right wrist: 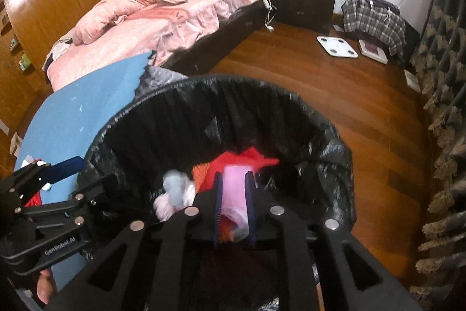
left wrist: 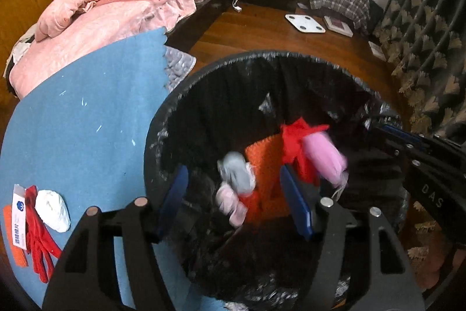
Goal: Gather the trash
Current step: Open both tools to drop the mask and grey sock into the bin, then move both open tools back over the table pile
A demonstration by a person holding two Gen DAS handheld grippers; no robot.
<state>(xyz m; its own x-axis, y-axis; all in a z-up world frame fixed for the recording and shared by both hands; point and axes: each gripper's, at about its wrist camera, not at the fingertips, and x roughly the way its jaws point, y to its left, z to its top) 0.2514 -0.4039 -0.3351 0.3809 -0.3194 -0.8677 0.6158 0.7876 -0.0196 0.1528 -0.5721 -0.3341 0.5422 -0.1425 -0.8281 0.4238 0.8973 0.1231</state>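
1. The room is a bedroom with a reddish wooden floor [right wrist: 335, 107], a bed [right wrist: 174, 19] covered in rumpled pink bedding at the far left, a dark nightstand [right wrist: 307, 1] beside it against the far wall, and patterned curtains [right wrist: 442, 107] down the right edge.
2. A blue mat [left wrist: 81, 113] covers the near-left surface, just beside the bin.
3. A round trash bin [left wrist: 221, 69] lined with a black bag fills the near centre of both views, and both grippers point down into its mouth.
4. On the far floor lie a white bathroom scale [right wrist: 337, 46] and, right of it, a plaid bag [right wrist: 375, 17].
5. The left gripper [left wrist: 233, 194] has its blue fingers set wide apart over the bin; nothing is pressed between them.
6. A blurred grey-and-pink bundle [left wrist: 236, 188] shows between those open fingers, clear of both pads, against the bin's dark inside.
7. The right gripper [right wrist: 234, 206] stands narrow, its fingers on either side of a pink plastic wrapper [right wrist: 236, 194], holding it over the bin.
8. Inside the bin are red scraps [right wrist: 241, 159] and an orange piece [left wrist: 262, 165].
9. On the mat's near-left corner remain a white crumpled wad [left wrist: 54, 209], a red ribbon-like strip [left wrist: 38, 238] and a small white box [left wrist: 19, 217] with blue print.
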